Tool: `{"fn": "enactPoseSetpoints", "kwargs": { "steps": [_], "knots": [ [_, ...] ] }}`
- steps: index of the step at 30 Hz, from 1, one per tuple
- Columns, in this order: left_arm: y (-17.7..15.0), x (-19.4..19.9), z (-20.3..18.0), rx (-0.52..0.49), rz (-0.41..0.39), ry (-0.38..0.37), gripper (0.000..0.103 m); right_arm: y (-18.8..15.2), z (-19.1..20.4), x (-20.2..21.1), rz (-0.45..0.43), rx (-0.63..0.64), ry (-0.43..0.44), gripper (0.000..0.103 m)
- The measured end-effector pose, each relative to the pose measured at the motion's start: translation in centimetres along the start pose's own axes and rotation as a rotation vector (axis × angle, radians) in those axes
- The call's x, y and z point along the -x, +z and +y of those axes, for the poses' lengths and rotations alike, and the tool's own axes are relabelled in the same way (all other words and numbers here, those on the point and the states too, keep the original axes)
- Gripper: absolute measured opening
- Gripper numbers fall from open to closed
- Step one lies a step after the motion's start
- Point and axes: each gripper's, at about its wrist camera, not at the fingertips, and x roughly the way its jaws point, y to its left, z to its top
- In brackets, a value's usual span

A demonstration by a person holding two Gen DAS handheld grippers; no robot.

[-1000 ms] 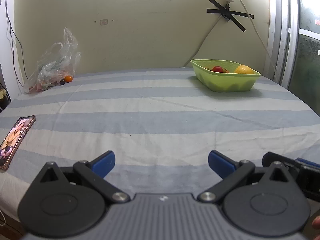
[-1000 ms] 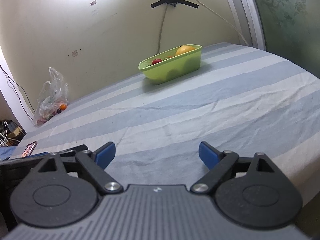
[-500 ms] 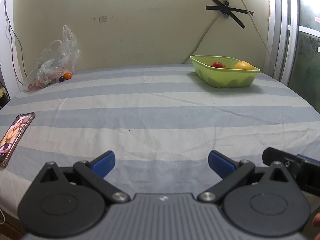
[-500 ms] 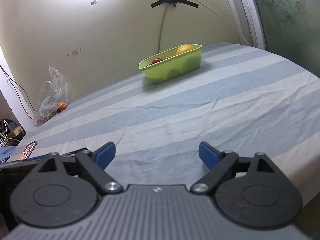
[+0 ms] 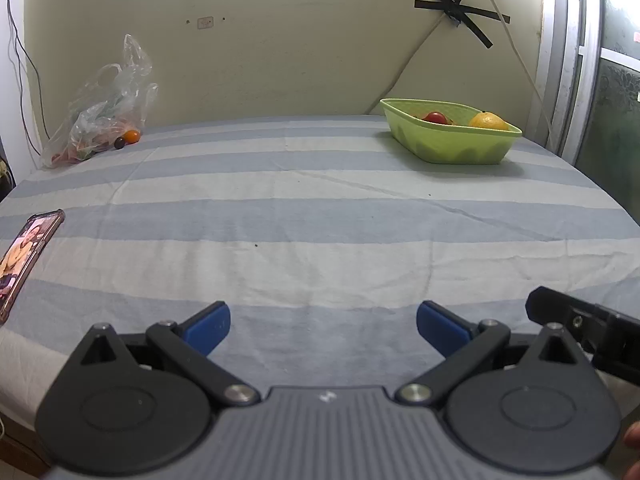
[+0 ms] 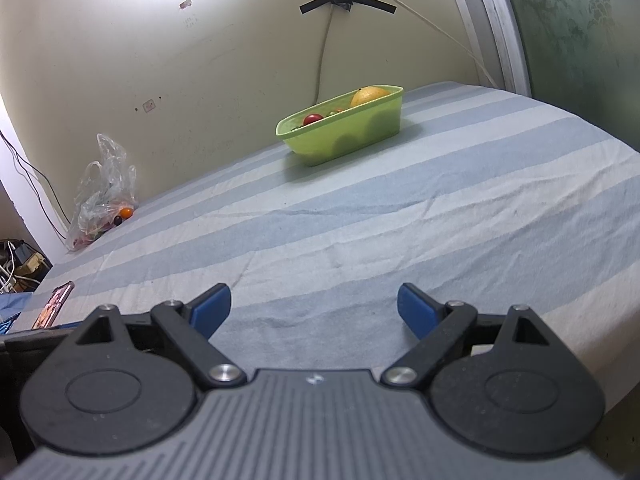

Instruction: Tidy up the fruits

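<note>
Looking at the grippers: the left gripper (image 5: 323,326) and the right gripper (image 6: 314,308) both have their blue fingers spread wide apart, and nothing is between them. Both hang low over the near edge of the bed.

What changed: not much. Compared with a second ago, the left gripper's view has tipped up a little, so the basket and the bag sit lower in its picture. The right gripper's view is the same as before.

Other gripper: a black part of the right gripper (image 5: 588,330) pokes into the left view, just beside the left one.

Bed sheet: the striped sheet (image 5: 320,220) between the grippers and the fruit has only wrinkles on it.

Phone: a phone (image 5: 24,258) lies at the left edge of the bed, screen on.

Basket: the green basket (image 5: 448,142) sits far off on the right, near the wall. A red fruit (image 5: 436,117) and a yellow fruit (image 5: 488,122) are inside.

Bag: the plastic bag (image 5: 100,120) lies far off on the left by the wall. A small orange fruit (image 5: 131,136) and a dark fruit (image 5: 119,143) rest on the sheet at its mouth.

What it means: no fruit is picked up yet. I think the two loose fruits by the bag need to go into the basket, and both grippers are well apart from them.
</note>
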Motion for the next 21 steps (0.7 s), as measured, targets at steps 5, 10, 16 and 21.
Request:
{"fn": "enactPoseSetpoints", "kwargs": {
  "steps": [5, 10, 16, 21],
  "knots": [
    [0.02, -0.09, 0.12, 0.0, 0.0, 0.013, 0.103, -0.01, 0.0, 0.0, 0.001, -0.002, 0.0, 0.092],
    [0.13, -0.25, 0.34, 0.018, 0.005, 0.02, 0.103, -0.14, -0.09, -0.14, 0.004, -0.005, 0.0, 0.092],
    [0.2, -0.13, 0.6, 0.028, -0.006, 0.025, 0.103, -0.19, -0.08, -0.2, 0.008, -0.003, -0.001, 0.092],
    [0.15, 0.35, 0.46, 0.023, -0.035, 0.022, 0.103, -0.22, 0.02, -0.25, 0.013, 0.002, -0.002, 0.092]
  ]
}}
